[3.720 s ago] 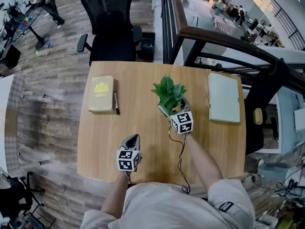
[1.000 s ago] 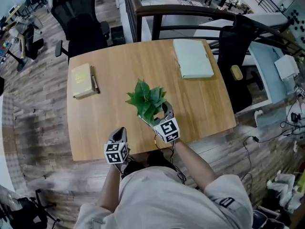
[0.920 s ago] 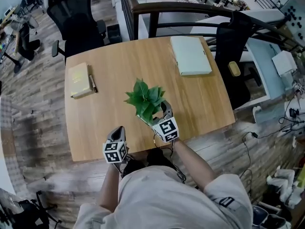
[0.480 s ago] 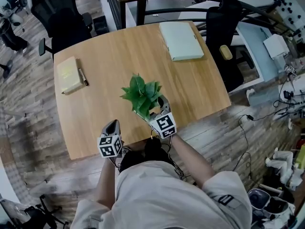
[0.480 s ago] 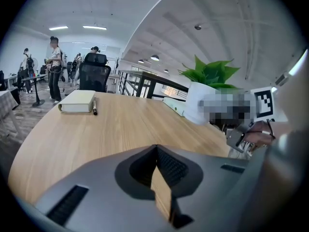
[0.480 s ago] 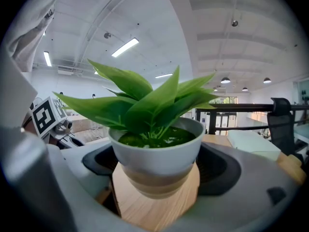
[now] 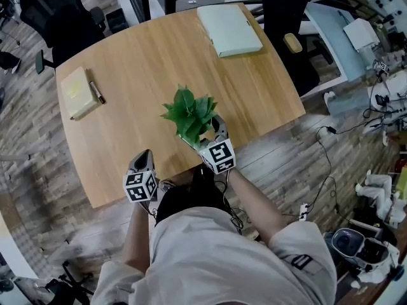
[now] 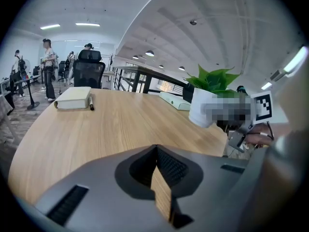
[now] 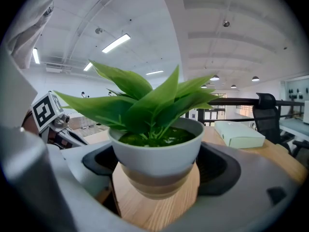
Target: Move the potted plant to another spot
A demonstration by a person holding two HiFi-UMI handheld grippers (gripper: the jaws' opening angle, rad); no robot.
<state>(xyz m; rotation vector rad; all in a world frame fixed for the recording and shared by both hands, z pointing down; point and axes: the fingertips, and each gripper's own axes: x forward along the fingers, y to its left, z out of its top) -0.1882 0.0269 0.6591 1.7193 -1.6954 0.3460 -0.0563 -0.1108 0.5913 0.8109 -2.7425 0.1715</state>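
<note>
A potted plant (image 7: 189, 113) with green leaves in a white pot (image 9: 154, 156) is near the front edge of the wooden table (image 7: 159, 56). My right gripper (image 7: 203, 131) is shut on the pot, one jaw on each side (image 9: 155, 170). Whether the pot rests on the wood or hangs just above it, I cannot tell. My left gripper (image 7: 145, 156) is at the table's front edge, left of the plant, shut and holding nothing (image 8: 157, 154). In the left gripper view the pot (image 8: 205, 111) is at the right.
A yellow book (image 7: 77, 93) with a black pen (image 7: 97, 93) beside it lies at the table's far left. A pale green notebook (image 7: 229, 21) lies at the far right. Black office chairs (image 7: 60, 14) (image 7: 289, 18) stand behind the table. A railing runs beyond it.
The plant has come from the middle of the table toward the front edge, held in my right gripper. The left gripper has stayed by the front edge.
</note>
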